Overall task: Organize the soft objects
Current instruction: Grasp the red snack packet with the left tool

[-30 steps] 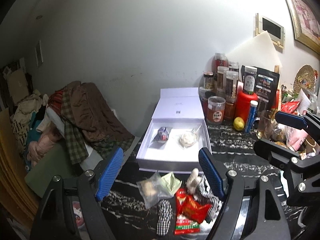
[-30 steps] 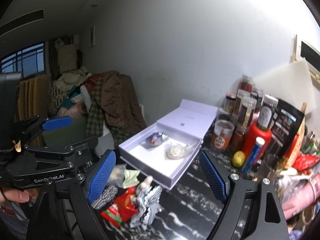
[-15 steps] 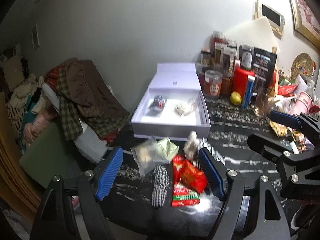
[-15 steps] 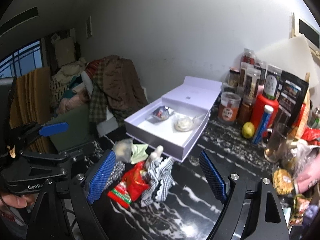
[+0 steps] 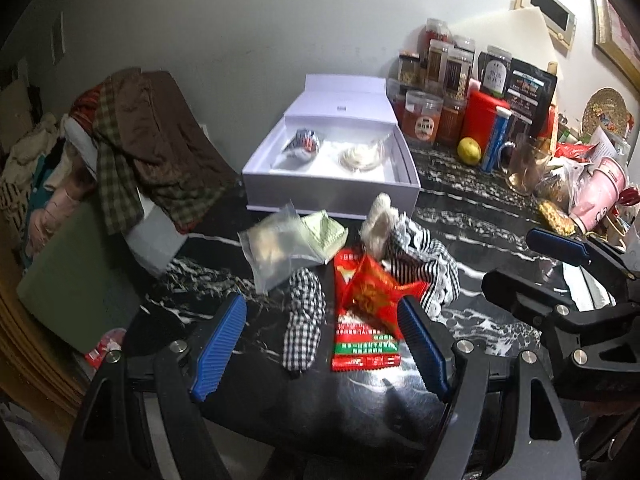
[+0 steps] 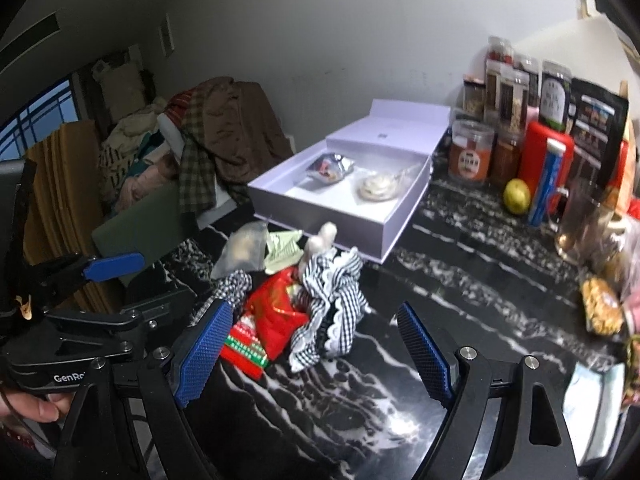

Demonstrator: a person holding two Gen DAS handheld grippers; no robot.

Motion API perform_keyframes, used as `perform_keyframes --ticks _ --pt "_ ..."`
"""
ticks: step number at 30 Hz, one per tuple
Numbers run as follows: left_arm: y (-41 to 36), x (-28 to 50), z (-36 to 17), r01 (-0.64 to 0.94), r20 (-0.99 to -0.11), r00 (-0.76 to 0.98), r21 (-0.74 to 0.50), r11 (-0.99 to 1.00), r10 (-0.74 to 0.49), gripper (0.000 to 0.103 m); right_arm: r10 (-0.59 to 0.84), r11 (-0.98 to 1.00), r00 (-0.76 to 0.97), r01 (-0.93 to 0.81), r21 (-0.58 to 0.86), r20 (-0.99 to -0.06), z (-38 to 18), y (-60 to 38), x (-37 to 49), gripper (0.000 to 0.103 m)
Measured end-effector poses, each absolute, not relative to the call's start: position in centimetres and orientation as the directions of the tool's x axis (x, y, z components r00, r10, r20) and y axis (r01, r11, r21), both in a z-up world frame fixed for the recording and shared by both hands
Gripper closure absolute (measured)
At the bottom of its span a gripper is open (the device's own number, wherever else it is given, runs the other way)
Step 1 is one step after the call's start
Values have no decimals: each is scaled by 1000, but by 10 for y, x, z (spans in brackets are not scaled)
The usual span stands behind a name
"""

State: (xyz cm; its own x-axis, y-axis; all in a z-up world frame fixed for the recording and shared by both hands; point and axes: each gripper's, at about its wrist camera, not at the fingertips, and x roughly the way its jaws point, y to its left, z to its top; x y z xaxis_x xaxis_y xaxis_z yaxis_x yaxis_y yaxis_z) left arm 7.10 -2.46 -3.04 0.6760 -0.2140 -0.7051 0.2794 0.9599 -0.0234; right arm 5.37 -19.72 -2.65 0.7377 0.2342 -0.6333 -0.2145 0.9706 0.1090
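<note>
Left claw [image 5: 320, 344]: pads apart, empty. Right claw [image 6: 316, 356]: pads apart, empty.

Change: you have lowered both claws from a view of the wall to just over the soft pile; the pick-up looks about to begin.

Soft pile, in front of the white box [image 5: 332, 196] on the worktop [image 5: 480, 232]: checked cloth [image 5: 302, 316], red packet [image 5: 368, 312], frilled striped cloth [image 5: 420, 264], clear bag [image 5: 276, 248].

Inside the box: two wrapped items.

Writing: "GenRo" on the left claw's body, seen from the right wrist; packet print illegible.
</note>
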Motion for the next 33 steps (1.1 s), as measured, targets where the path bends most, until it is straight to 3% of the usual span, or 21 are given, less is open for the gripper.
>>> perform_keyframes --ticks 15,33 --pt "-13 84 -60 264 -743 615 -121 957 -264 25 278 960 673 -223 170 -685 -60 -197 65 28" --pt "-72 135 -84 527 -782 482 -102 844 -395 25 234 972 658 -150 180 -715 -70 -243 89 27"
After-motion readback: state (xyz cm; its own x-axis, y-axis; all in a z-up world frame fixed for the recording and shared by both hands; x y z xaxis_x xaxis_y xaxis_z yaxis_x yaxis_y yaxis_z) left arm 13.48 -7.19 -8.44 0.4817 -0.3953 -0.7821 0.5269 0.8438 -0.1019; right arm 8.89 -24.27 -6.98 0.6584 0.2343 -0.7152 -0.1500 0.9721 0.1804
